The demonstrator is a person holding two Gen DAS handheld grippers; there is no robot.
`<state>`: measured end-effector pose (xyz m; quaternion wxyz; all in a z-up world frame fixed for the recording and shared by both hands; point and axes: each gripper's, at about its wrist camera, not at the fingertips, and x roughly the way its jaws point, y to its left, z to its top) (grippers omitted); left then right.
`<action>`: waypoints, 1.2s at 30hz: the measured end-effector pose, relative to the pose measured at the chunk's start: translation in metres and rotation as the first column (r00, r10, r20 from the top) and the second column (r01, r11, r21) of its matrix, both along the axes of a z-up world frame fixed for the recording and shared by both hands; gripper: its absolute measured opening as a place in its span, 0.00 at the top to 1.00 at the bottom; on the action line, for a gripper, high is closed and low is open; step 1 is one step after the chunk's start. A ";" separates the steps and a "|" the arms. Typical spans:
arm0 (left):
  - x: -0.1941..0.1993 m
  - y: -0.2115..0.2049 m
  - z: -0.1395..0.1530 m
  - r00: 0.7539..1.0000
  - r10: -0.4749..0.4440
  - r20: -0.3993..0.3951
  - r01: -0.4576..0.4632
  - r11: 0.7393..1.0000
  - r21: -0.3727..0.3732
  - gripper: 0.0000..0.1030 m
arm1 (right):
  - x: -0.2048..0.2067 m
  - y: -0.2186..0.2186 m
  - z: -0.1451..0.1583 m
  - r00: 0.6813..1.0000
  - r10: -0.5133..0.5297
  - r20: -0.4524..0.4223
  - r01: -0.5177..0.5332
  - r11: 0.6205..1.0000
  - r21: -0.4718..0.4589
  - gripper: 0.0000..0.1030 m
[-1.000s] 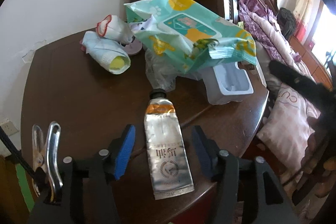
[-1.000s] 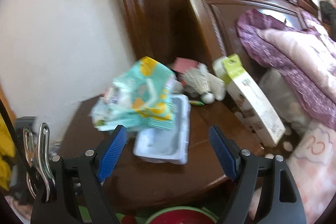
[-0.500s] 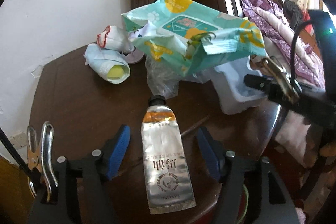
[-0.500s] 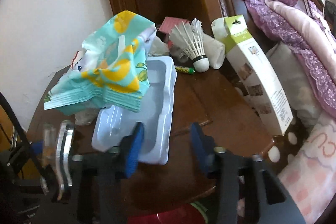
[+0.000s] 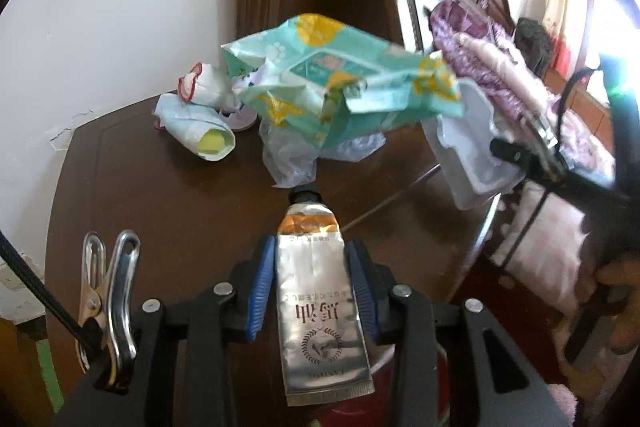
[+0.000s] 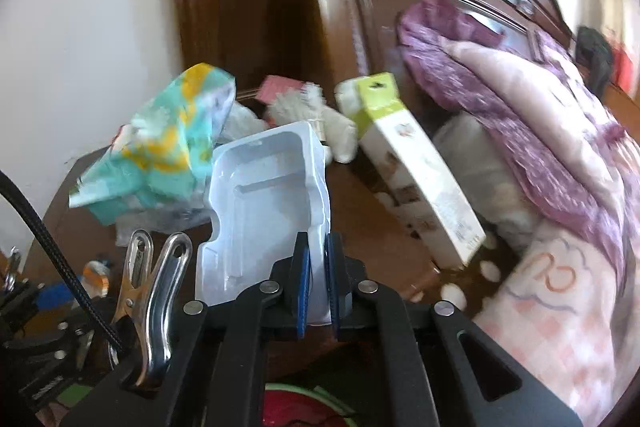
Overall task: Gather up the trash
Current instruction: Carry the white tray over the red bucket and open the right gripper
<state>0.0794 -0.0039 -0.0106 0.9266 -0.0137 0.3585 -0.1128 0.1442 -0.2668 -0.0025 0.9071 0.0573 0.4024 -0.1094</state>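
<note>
Dark wooden desk (image 5: 160, 195) against a white wall and a carved headboard, littered with rubbish. Near the front edge, a silver hand-cream tube (image 5: 316, 279), cap pointing away, clamped across its middle by the left tongs (image 5: 312, 255), blue pads pressed to both long sides. Over on the bed side, right tongs (image 6: 317, 247) clenched on the thin rim of a white plastic tray (image 6: 260, 195), tipped up on edge and apparently off the wood. Behind both, a teal wipes packet (image 5: 332, 79) slumped over a clear plastic bag (image 5: 292, 155), two rolled white bundles (image 5: 196, 131) by the wall, and a tall green-topped box (image 6: 416, 163) leaning towards the bedding. Below the front edge, part of a red bin with a green rim (image 6: 296, 403).

Probably the carry-off stage for these two pieces, with most of the clutter yet to go.

To do it well:
- Lift the tube straight up before swinging out, so the cap clears the bag.
- Squeeze only firmly enough; too hard and cream may ooze, too soft and the slick foil could slide.
- Mind the tray: a light, springy rim pinched at one corner, likely to twist or flip.
- Draw it away from the packet rather than dragging the heap along.
- Release only once low over the bin.
</note>
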 end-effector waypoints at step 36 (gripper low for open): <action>-0.110 -0.021 0.003 0.988 -0.152 -0.012 0.150 0.981 -0.120 0.62 | -0.194 0.029 -0.050 0.996 0.003 -0.090 0.016 0.979 0.205 0.91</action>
